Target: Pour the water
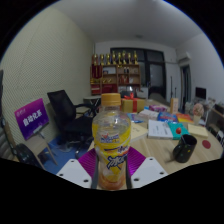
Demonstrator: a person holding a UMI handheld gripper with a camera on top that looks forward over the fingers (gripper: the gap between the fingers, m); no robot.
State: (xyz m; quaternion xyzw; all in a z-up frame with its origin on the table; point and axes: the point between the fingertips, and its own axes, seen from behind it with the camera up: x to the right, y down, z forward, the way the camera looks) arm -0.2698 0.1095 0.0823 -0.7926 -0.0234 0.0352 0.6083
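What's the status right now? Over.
Gripper shut on bottle, orange cap on. Black mug waits on table beyond the fingers. Nothing in the way.

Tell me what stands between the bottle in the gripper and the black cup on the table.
Nothing visible does. The bottle stands between the gripper fingers, and bare table runs from it to the black cup, beyond the fingers. The papers and other clutter lie farther back.
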